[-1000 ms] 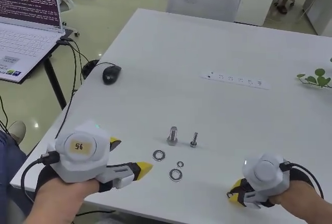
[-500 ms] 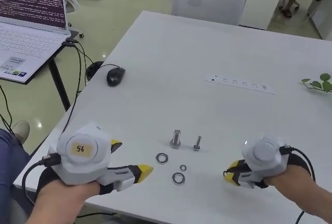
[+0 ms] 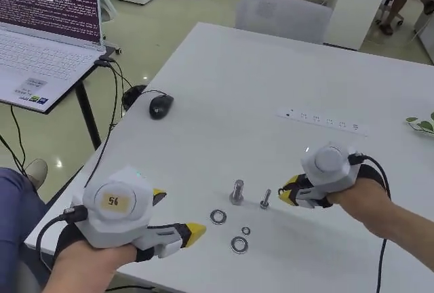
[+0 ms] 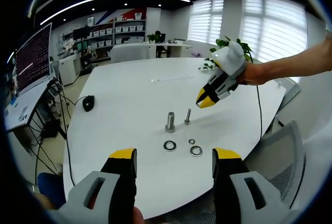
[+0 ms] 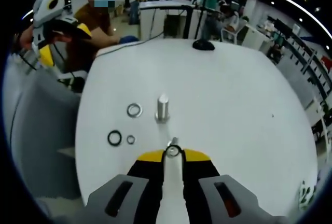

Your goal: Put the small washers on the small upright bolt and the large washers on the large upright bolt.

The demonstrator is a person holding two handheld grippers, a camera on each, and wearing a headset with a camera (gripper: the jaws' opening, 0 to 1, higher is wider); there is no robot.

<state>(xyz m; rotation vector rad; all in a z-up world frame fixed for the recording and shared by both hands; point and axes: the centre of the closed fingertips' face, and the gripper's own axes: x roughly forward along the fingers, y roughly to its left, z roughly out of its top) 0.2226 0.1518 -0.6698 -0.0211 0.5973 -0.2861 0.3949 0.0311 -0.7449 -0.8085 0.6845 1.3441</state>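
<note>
Small bolt (image 3: 265, 199): upright on the table (image 3: 224, 83), just right of the large bolt (image 3: 237, 192) in the head view, apart from it, no washer on it
Small bolt to right claw: the right gripper (image 3: 285, 192) is just right of it, tips turned toward it, near but not touching; in the right gripper view the small bolt (image 5: 173, 142) stands just past the tips, in line with them
Right claw: jaws drawn together, tips all but meeting, holding nothing
Large bolt: upright, head down, bare of washers; in the right gripper view it (image 5: 163, 108) stands beyond the small bolt
Far large washer (image 3: 218, 217): flat on the table, near the large bolt, on the person's side of it
Small washer (image 3: 245, 230): flat, between the bolts and the table's near edge, just beside the near large washer
Near large washer (image 3: 239, 244): flat, closest to the near edge, apart from the other two
Washers to left claw: all three lie ahead of the left gripper (image 3: 176, 213), well apart from its tips; in the left gripper view they lie above the gap between its jaws
Left claw: jaws wide, holding nothing, low at the near edge
Mouse (image 3: 161, 106): far left of the table, with a cable running off the edge
Power strip (image 3: 322, 120): flat, well beyond the bolts
Laptop (image 3: 41, 49): on a stand left of the table, screen lit
Chair (image 3: 283, 18): at the far edge
</note>
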